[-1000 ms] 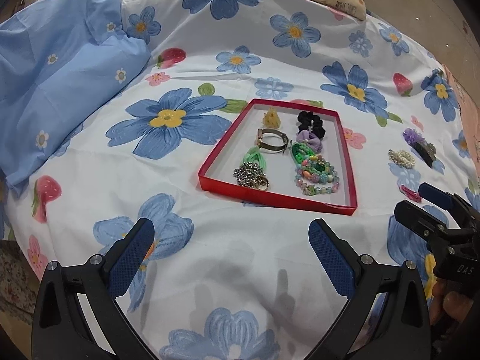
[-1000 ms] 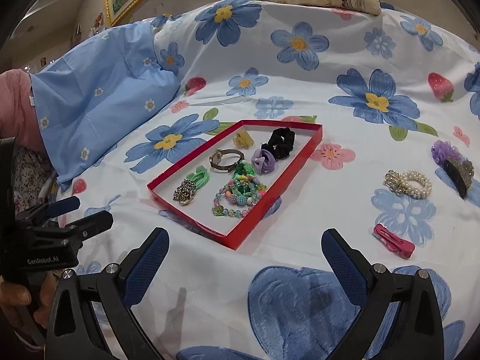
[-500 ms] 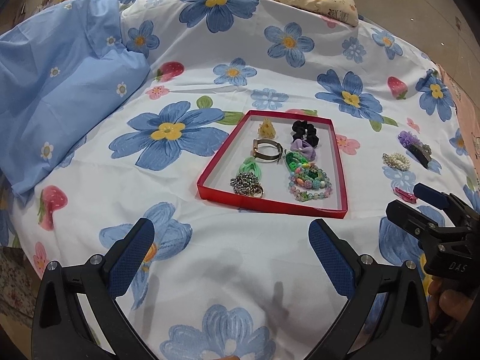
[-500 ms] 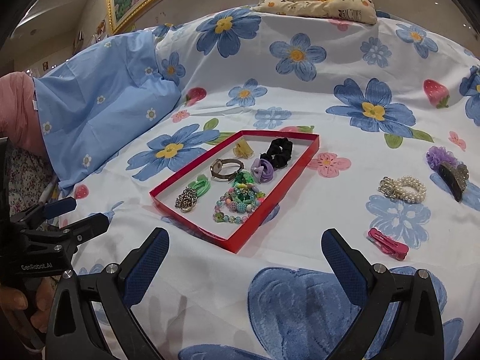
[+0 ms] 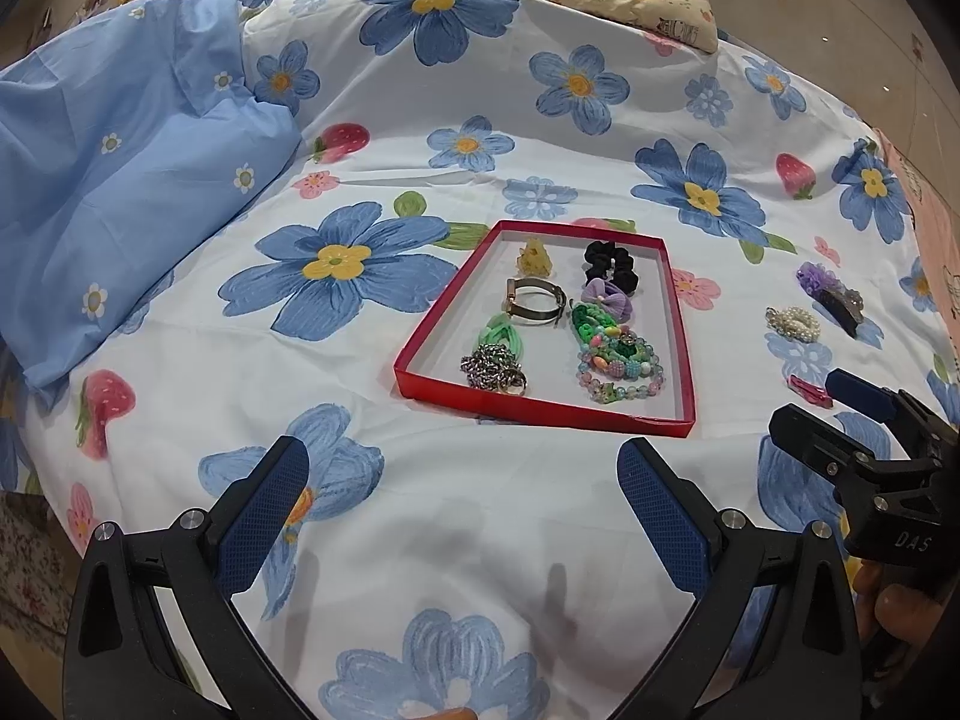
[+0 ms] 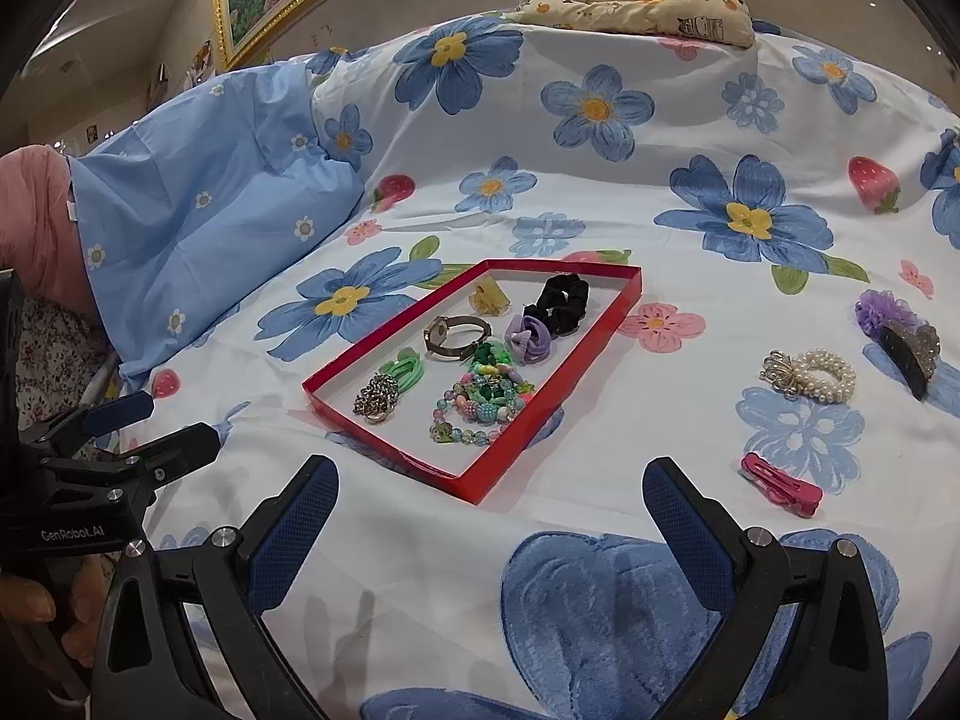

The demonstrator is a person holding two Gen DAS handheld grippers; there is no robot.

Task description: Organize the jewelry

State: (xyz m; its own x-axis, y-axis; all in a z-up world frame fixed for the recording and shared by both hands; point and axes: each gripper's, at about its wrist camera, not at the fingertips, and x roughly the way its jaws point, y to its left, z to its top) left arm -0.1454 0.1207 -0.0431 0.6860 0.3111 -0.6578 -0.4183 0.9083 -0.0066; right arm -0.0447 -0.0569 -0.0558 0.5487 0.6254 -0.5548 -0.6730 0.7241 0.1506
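Jewelry is gathered in the shallow red cardboard tray (image 6: pixel 606 324) on the flower-printed bed sheet (image 6: pixel 600 192); outside it, on the right, a white pearl bracelet (image 6: pixel 810 375) and pink hair clip (image 6: pixel 780 485) are left, apparently awaiting collection. Left tongs (image 5: pixel 462 483) and right tongs (image 6: pixel 489 501) are held apart, empty.

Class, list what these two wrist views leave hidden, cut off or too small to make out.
1. Pink clip: left wrist view, partly behind the right hand-held gripper.
2. Beaded bracelets: both views, tangled; count unclear.
3. Hand on the left hand-held gripper: right wrist view, cut by the frame edge.
4. Watch face: too small to read.
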